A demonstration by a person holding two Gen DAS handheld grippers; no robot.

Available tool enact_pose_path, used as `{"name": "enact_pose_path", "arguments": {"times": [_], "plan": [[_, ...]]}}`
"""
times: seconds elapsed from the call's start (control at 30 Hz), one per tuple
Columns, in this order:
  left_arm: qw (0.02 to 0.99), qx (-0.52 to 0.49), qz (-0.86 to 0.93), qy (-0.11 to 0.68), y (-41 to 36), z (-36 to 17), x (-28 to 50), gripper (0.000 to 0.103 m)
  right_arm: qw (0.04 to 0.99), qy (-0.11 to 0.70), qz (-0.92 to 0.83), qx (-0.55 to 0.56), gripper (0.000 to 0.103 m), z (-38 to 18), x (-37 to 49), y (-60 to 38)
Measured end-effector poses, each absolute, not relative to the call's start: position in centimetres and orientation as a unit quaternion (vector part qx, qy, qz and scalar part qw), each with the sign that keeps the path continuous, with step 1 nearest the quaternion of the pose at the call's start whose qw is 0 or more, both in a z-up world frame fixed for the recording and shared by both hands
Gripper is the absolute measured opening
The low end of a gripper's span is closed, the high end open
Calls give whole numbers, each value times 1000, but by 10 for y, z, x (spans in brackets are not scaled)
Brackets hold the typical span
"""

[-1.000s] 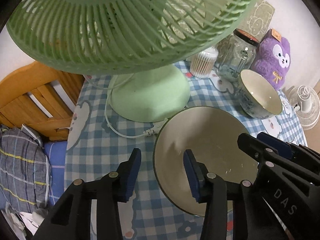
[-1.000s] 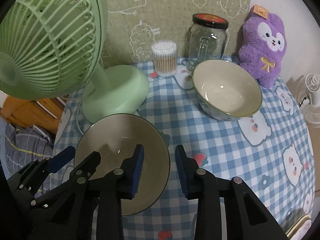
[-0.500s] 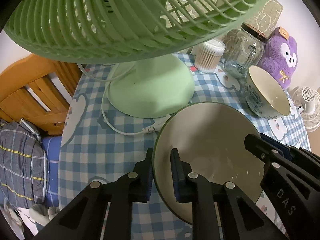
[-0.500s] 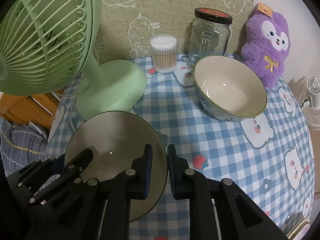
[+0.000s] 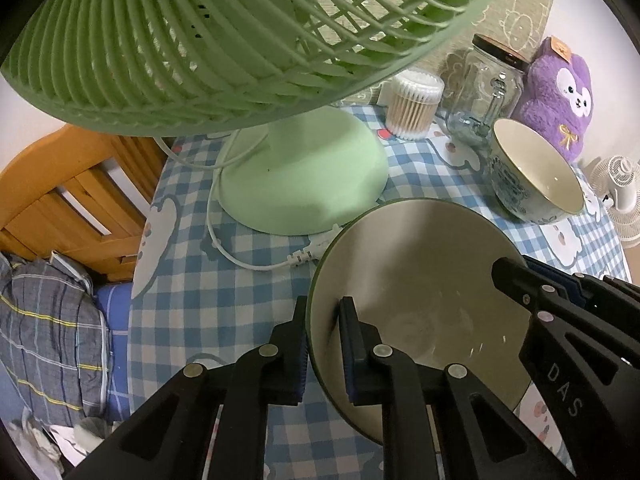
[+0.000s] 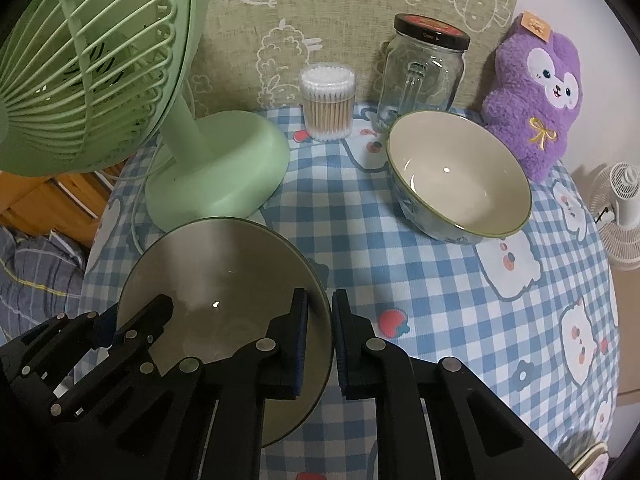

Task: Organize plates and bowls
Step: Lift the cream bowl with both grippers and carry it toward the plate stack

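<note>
A cream plate with a green rim [image 5: 424,280] is tilted above the checked tablecloth. My left gripper [image 5: 323,336] is shut on its left rim. My right gripper [image 6: 320,324] is shut on the plate's right rim [image 6: 224,264]; it also shows at the right of the left wrist view [image 5: 520,276]. A cream bowl with a blue pattern outside [image 6: 460,180] stands upright on the table at the back right, apart from both grippers; it also shows in the left wrist view [image 5: 536,172].
A green desk fan [image 6: 216,168] stands at the left, its head overhanging the plate, its cord [image 5: 248,260] beside the plate. A cotton swab box [image 6: 328,102], a glass jar [image 6: 424,68] and a purple plush toy [image 6: 532,96] line the back.
Both grippers have closed from open onto opposite rims of the plate. The plate has risen and tilted off the tablecloth.
</note>
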State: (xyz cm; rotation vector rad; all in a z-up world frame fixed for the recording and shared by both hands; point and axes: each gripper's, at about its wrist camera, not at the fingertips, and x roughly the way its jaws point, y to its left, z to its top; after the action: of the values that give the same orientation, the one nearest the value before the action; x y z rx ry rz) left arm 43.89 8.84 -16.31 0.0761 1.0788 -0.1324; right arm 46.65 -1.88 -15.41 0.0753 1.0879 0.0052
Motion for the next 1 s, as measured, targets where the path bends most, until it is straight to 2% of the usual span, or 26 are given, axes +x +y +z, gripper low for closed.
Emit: {"name": "enact_pose_path", "arguments": {"times": [0.5,1.0], "plan": [[863,40,-56,501,83,-140,409,11,857,514,8,26,15,-131,438,-19],[879,38,-44,473,65,-91,358,11,875,483,20,21,15,-81,383,-37]]}}
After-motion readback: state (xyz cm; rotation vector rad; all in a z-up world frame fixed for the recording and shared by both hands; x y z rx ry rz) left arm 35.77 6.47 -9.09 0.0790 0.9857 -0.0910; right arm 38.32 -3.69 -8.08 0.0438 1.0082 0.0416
